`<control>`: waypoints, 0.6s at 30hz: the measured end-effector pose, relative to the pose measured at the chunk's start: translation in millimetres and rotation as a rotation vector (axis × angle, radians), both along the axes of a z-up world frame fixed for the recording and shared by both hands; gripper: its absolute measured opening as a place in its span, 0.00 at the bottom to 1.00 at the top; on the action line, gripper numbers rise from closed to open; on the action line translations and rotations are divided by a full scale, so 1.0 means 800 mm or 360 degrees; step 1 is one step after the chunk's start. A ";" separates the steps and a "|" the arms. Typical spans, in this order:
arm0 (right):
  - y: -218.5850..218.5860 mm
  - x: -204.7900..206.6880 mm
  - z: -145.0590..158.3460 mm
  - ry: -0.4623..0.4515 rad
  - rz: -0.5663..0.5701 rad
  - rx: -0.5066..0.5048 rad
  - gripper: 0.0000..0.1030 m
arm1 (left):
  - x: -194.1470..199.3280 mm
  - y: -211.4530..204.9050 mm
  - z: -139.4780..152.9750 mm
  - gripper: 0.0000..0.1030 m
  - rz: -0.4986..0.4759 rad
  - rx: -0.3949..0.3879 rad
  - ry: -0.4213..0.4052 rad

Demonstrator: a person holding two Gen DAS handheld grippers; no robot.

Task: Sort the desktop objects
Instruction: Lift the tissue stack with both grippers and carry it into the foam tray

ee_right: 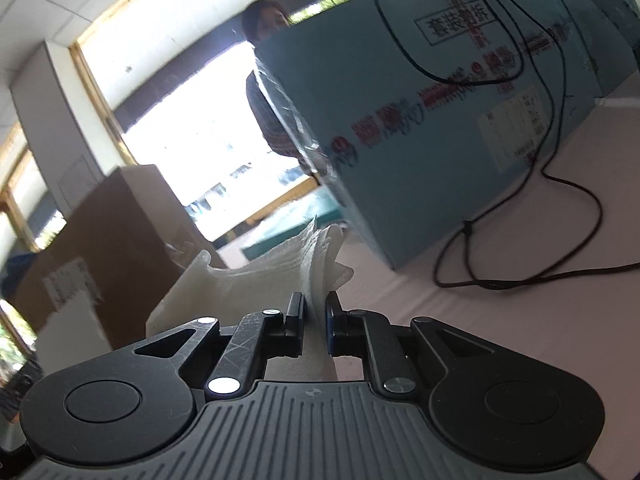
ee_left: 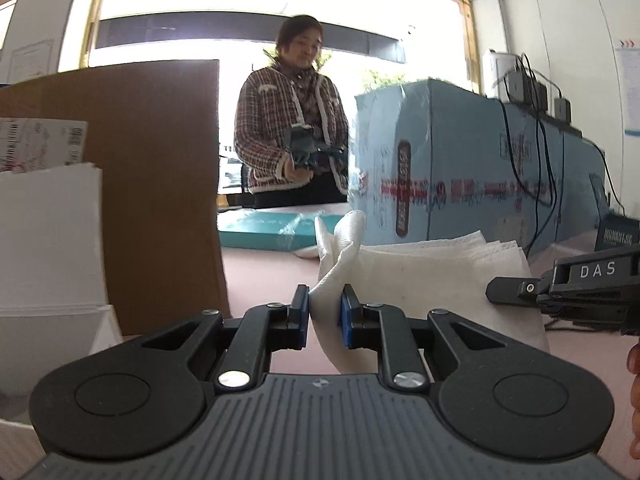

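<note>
White paper towel [ee_left: 400,280] fills both your claws: your left gripper [ee_left: 325,300] pinches a folded edge, and your right gripper [ee_right: 314,308] clamps the stack's other side. It lies on the pink desk [ee_left: 264,276]. At ten o'clock stands a brown cardboard box [ee_left: 160,184]; at two o'clock a blue carton [ee_left: 460,160].

White embossed paper napkins [ee_left: 420,276], stacked, corners lifted and crumpled, held above the pink tabletop [ee_left: 264,276]
</note>
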State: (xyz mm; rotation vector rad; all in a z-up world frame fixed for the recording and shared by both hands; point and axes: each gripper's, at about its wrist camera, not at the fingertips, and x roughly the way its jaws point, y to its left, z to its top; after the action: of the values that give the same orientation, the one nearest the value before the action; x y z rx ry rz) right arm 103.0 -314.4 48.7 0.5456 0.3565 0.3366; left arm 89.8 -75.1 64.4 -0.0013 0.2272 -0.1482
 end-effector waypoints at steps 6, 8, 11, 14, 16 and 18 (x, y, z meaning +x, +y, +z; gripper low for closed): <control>0.009 -0.026 0.027 -0.0088 0.0105 0.0047 0.08 | -0.032 0.031 0.026 0.14 -0.0012 -0.0106 -0.0032; 0.018 -0.038 0.036 -0.0155 0.0139 0.0026 0.08 | -0.045 0.048 0.037 0.14 -0.0034 -0.0132 -0.0046; 0.044 -0.048 0.050 -0.0256 0.0148 -0.0089 0.07 | -0.061 0.073 0.054 0.14 -0.0056 -0.0164 -0.0051; 0.082 -0.052 0.068 -0.0327 0.0214 -0.0195 0.07 | -0.068 0.102 0.070 0.14 -0.0018 -0.0212 0.0013; 0.109 -0.055 0.083 -0.0384 0.0271 -0.0222 0.07 | -0.073 0.130 0.082 0.14 0.0019 -0.0260 0.0038; 0.138 -0.058 0.099 -0.0431 0.0334 -0.0240 0.07 | -0.081 0.158 0.092 0.14 0.0070 -0.0294 0.0054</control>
State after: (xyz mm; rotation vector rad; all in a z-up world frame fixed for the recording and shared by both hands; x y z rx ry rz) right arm 56.3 -204.4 127.6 0.3094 0.1746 0.5745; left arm 25.4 51.5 137.8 -0.1921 0.2464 -0.1252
